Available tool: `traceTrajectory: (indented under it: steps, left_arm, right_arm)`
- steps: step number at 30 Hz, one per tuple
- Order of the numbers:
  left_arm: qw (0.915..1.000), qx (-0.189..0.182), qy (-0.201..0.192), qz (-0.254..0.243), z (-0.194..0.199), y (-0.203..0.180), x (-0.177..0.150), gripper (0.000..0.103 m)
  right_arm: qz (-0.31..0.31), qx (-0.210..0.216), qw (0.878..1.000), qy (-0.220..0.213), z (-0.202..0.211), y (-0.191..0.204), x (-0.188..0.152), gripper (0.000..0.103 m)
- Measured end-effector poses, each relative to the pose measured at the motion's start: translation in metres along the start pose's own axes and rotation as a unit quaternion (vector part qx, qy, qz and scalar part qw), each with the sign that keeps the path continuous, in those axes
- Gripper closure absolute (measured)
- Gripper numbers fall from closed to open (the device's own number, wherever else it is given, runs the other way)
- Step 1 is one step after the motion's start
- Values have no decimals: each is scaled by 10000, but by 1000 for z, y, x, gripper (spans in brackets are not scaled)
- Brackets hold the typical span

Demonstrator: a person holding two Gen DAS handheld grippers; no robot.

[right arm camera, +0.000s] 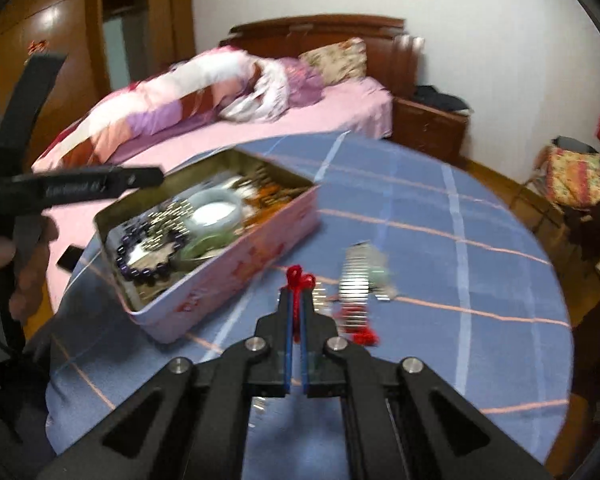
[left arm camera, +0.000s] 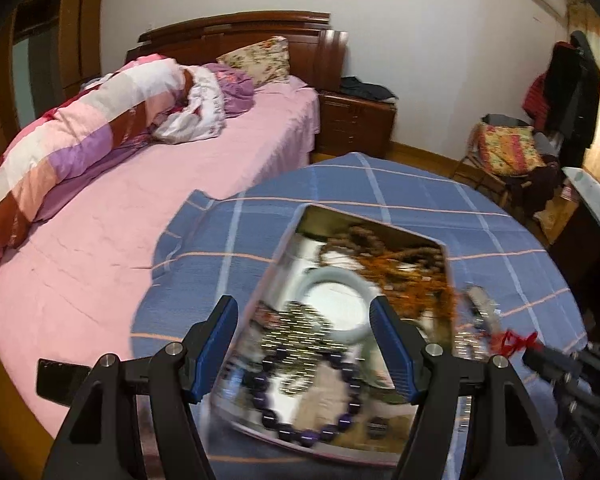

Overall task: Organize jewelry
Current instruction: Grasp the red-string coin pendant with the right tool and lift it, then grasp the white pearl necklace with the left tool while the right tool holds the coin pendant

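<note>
A pink tin box point(right arm camera: 236, 276) stands open on the table, holding a purple bead bracelet point(right arm camera: 148, 256), a pale jade bangle point(right arm camera: 216, 208) and orange beads point(right arm camera: 268, 200). In the right wrist view my right gripper point(right arm camera: 297, 294) is shut on a red knotted cord point(right arm camera: 300, 276). The cord belongs to a blurred silver piece point(right arm camera: 358, 276) with a red tassel point(right arm camera: 364, 334), just right of the box. My left gripper point(left arm camera: 304, 320) hangs open over the box's near end, above the bracelet point(left arm camera: 312, 396) and bangle point(left arm camera: 336, 300), gripping nothing. The red cord point(left arm camera: 516, 340) also shows at that view's right.
The round table point(right arm camera: 460, 248) wears a blue checked cloth. Behind it is a bed point(left arm camera: 100, 220) with pink sheets and a rolled quilt. A small black object point(right arm camera: 68, 258) lies on the bed by the table. A chair point(left arm camera: 508, 152) piled with clothes stands at the right.
</note>
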State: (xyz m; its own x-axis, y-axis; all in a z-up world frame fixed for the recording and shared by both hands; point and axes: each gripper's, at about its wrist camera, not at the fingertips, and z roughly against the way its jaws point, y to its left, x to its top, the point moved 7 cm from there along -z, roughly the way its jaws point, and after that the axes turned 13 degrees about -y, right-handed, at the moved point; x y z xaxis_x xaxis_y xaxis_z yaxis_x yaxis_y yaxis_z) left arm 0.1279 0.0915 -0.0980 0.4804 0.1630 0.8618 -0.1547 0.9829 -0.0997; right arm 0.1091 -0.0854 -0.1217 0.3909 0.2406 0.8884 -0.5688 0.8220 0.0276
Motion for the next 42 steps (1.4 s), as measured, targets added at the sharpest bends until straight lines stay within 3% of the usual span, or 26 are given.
traceTrajectory:
  steps: [7, 17, 19, 21, 26, 35, 39, 42]
  left_arm:
    - [9975, -618, 52, -327, 11, -63, -14, 34]
    - [9902, -831, 128, -1119, 12, -130, -42, 35]
    - [9884, -879, 159, -1227, 12, -139, -48, 47]
    - [9867, -954, 251, -1290, 12, -145, -55, 52]
    - [9835, -1064, 411, -1404, 9, -158, -69, 54]
    - [9822, -1224, 965, -1045, -9, -154, -90, 64]
    - [9823, -1252, 955, -1017, -9, -154, -90, 87]
    - [9828, -1248, 908, -1018, -6, -153, -88, 94]
  right_arm:
    - [-303, -563, 9978, -166, 19, -51, 4, 98]
    - [-658, -785, 9947, 24, 13, -84, -28, 98]
    - [-676, -747, 9949, 32, 12, -85, -29, 98]
    - [-683, -735, 9950, -6, 16, -84, -30, 98]
    - [-670, -706, 9953, -22, 16, -83, -32, 98]
    - [-747, -641, 9951, 99, 11, -80, -38, 98]
    - [-750, -626, 9951, 133, 10, -79, -38, 98]
    - [-766, -619, 9951, 119, 11, -80, -38, 98]
